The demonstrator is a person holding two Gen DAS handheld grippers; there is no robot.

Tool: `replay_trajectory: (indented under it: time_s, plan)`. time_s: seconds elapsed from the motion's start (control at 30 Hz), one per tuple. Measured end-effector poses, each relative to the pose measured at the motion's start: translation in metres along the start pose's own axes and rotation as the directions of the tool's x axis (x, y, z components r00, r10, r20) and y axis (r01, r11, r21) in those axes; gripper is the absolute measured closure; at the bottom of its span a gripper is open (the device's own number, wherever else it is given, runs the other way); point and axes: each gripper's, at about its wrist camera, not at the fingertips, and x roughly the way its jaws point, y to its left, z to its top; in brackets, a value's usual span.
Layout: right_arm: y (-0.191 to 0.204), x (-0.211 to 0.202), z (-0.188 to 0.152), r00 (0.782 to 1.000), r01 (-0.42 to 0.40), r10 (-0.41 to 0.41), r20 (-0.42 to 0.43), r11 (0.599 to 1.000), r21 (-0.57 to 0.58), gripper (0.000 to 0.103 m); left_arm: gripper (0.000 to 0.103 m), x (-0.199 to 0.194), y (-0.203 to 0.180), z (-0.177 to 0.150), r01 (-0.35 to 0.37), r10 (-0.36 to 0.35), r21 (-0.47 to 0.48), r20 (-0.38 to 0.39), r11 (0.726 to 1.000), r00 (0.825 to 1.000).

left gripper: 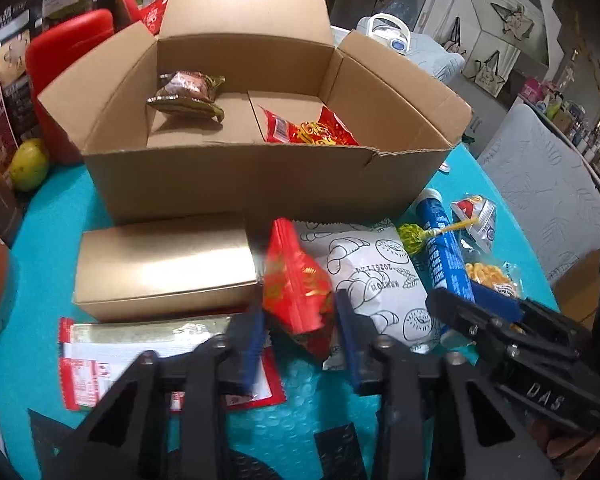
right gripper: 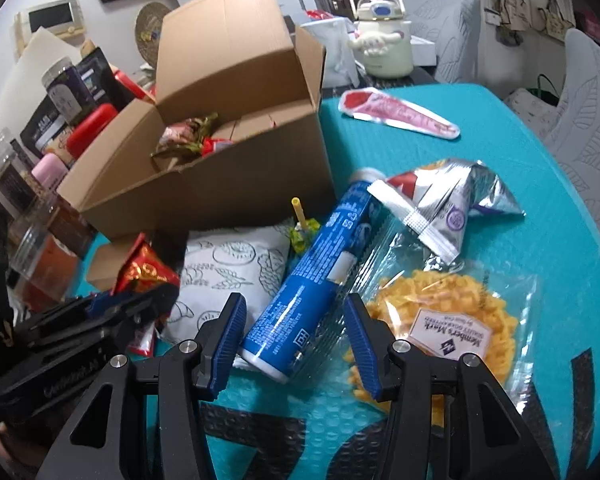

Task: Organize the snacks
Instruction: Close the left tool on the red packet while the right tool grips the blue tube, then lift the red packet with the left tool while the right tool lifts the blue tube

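Straddling a red snack packet (left gripper: 296, 284), left hand-held gripper (left gripper: 300, 340) is spread, pads not visibly touching it. Right hand-held gripper (right gripper: 296, 344) is spread around the blue tube's (right gripper: 312, 276) base on the teal desk (right gripper: 480, 128). Cardboard box (left gripper: 236, 176) sits at 12 o'clock, holding two packets.

Teal table (right gripper: 500, 128) under cardboard box (left gripper: 236, 184), snacks.

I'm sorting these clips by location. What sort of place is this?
Most likely a home living or dining area. A cartoon-dog kettle stands behind the teal-covered table, chairs wear quilted leaf-pattern covers, and tote bags hang on a white cabinet. Framed pictures hang on the wall too.
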Motion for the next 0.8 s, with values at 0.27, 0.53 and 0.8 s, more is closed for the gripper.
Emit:
replay_trajectory:
  time_s: [0.27, 0.53, 0.8]
  plan:
    - [-0.007, -0.016, -0.012, 0.999, 0.037, -0.037, 0.013, 0.999, -0.008, 0.069, 0.076, -0.015, -0.007, -0.005, -0.009, 0.009, 0.022, 0.029, 1.000, 1.000]
    - [-0.006, -0.037, -0.045, 0.999, 0.041, -0.042, -0.018, 0.999, -0.035, 0.074, 0.076, -0.041, -0.013, -0.032, 0.001, -0.001, 0.060, -0.001, 0.998, 1.000]
    - [0.001, -0.061, -0.086, 0.998, 0.024, -0.027, -0.064, 0.999, -0.049, 0.074, 0.076, -0.065, -0.022, -0.075, 0.034, -0.027, 0.099, -0.065, 0.995, 0.998]
